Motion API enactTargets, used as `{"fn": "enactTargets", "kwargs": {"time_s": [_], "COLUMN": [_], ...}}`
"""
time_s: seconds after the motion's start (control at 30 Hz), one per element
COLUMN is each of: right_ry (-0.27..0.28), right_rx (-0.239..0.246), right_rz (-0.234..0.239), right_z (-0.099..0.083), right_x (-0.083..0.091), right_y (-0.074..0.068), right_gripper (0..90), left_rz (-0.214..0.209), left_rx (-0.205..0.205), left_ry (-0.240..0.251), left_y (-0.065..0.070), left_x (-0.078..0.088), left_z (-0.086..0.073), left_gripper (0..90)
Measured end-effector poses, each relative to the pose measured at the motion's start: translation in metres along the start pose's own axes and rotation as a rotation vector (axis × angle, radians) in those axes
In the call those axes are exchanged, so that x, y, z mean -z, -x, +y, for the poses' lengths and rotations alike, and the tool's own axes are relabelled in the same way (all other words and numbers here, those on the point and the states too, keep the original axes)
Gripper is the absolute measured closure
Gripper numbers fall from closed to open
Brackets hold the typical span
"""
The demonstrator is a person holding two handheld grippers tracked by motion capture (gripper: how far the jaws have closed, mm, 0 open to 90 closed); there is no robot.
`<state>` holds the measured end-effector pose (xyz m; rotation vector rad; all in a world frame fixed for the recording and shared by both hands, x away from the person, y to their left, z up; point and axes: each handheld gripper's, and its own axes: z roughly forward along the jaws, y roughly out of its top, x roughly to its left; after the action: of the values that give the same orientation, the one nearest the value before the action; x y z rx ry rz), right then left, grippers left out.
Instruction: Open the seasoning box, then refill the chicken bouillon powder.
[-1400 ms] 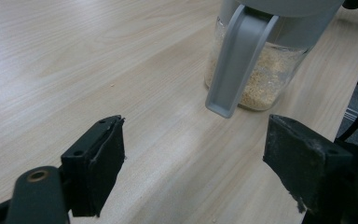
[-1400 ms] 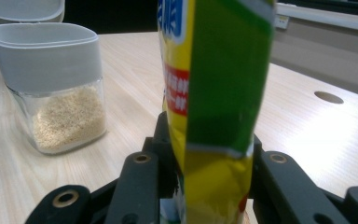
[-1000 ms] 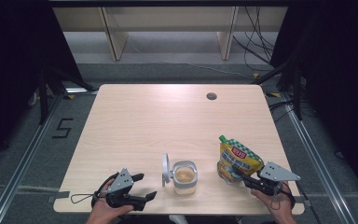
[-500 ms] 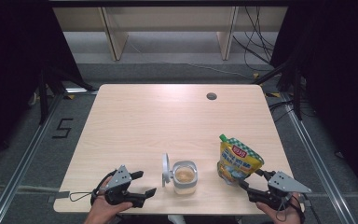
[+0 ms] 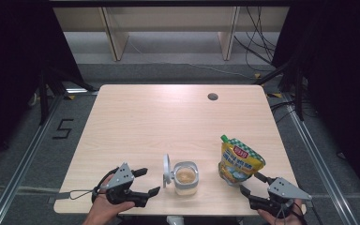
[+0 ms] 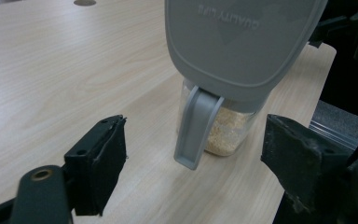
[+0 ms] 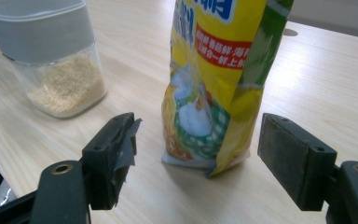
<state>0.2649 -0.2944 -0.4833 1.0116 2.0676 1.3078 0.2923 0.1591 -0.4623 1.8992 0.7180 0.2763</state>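
Note:
A clear jar [image 5: 185,178] with beige granules stands near the table's front edge, its grey lid [image 5: 167,170] flipped open to the left. In the left gripper view the lid [image 6: 242,42] and its latch [image 6: 196,126] face me, with the granules [image 6: 223,133] behind. A yellow pouch [image 5: 239,162] stands upright to the jar's right. My left gripper [image 5: 147,182] is open, left of the jar and apart from it. Just in front of the pouch [image 7: 214,88], my right gripper [image 5: 252,183] is open with its jaws either side of it, not touching. The jar [image 7: 51,60] stands at the left of the right gripper view.
The wooden table [image 5: 168,122] has a cable hole [image 5: 213,96] at the back right. Its front edge runs right under both hands. Shelf legs and cables [image 5: 258,42] lie on the floor beyond the table.
The right gripper has drawn back toward the front edge and a little right. The left gripper has barely shifted.

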Motion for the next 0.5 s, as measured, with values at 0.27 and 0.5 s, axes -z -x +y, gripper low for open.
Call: {"fn": "enactTargets", "kwargs": {"time_s": [0.27,0.5], "right_ry": [-0.019,-0.028], "right_rx": [0.001,-0.011], "right_rz": [-0.002,-0.003], "right_z": [-0.001,-0.003], "right_x": [0.003,0.003], "right_y": [-0.004,-0.004], "right_gripper": [28.6,28.7], "left_rz": [0.0,0.016], "left_rx": [-0.056,-0.098], "left_ry": [0.025,0.045], "left_y": [0.001,0.004], "left_x": [0.01,0.014], "left_z": [0.014,0.021], "left_gripper": [52.6,82.5]}}
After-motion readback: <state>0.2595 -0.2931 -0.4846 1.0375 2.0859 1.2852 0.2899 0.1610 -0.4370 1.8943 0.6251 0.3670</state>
